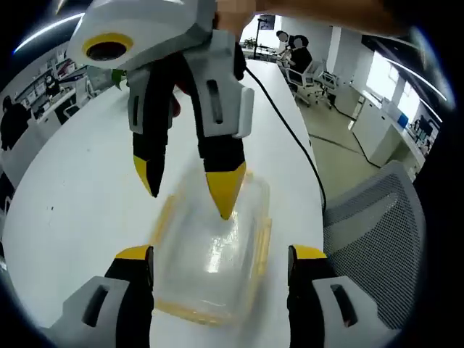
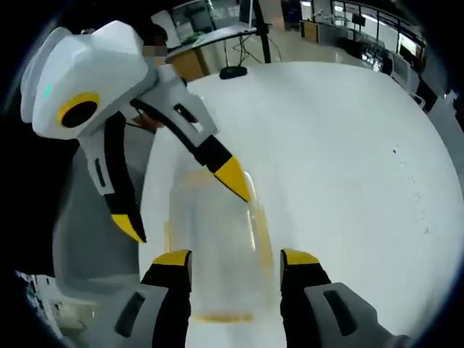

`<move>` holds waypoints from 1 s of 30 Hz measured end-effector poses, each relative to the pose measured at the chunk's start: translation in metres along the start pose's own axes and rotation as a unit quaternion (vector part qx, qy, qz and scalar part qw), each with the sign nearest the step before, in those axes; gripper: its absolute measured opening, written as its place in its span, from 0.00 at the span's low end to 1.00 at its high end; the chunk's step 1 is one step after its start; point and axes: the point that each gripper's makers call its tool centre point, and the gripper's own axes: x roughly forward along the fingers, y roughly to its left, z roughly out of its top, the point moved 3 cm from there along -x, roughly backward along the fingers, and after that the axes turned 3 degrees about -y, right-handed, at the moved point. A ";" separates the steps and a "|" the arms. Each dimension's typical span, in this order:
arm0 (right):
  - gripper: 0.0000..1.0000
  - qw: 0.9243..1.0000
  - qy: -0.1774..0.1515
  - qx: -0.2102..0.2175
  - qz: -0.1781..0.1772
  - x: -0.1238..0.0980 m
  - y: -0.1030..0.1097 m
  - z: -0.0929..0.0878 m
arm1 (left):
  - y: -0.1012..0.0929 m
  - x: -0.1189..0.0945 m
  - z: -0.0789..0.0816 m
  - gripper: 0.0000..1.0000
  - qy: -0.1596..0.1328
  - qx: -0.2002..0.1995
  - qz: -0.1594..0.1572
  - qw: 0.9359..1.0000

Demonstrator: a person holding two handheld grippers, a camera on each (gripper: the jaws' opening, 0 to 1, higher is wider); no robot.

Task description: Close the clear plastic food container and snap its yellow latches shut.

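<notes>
Lying flat, the clear container (image 1: 212, 250) runs lengthwise away between the jaws.

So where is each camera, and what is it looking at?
Left gripper view: rides the left gripper, looking down at the container on the table; the right gripper faces it.
Right gripper view: rides the right gripper, looking down at the container; the left gripper faces it.
Shared: container, table, both grippers.

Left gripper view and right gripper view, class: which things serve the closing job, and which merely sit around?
For the job: clear container, its yellow latches, left gripper, right gripper.

Just about: white table, grey chair, black cable, far desks.
</notes>
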 end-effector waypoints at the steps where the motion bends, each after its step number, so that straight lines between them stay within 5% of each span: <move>1: 0.51 1.000 0.003 -0.004 0.001 0.000 0.002 -0.002 | 0.000 0.000 -0.002 0.78 0.008 0.003 -0.003 1.000; 9: 0.63 1.000 0.010 -0.023 0.001 0.002 0.012 -0.014 | 0.008 0.001 -0.003 0.89 0.014 0.016 -0.003 1.000; 21: 0.70 0.999 0.030 -0.044 -0.012 0.007 0.018 -0.028 | 0.011 0.008 -0.017 0.88 0.064 0.046 -0.027 0.997; 30: 0.71 0.997 0.042 -0.065 -0.019 0.008 0.016 -0.034 | 0.015 0.010 -0.015 0.87 0.069 0.056 -0.030 0.996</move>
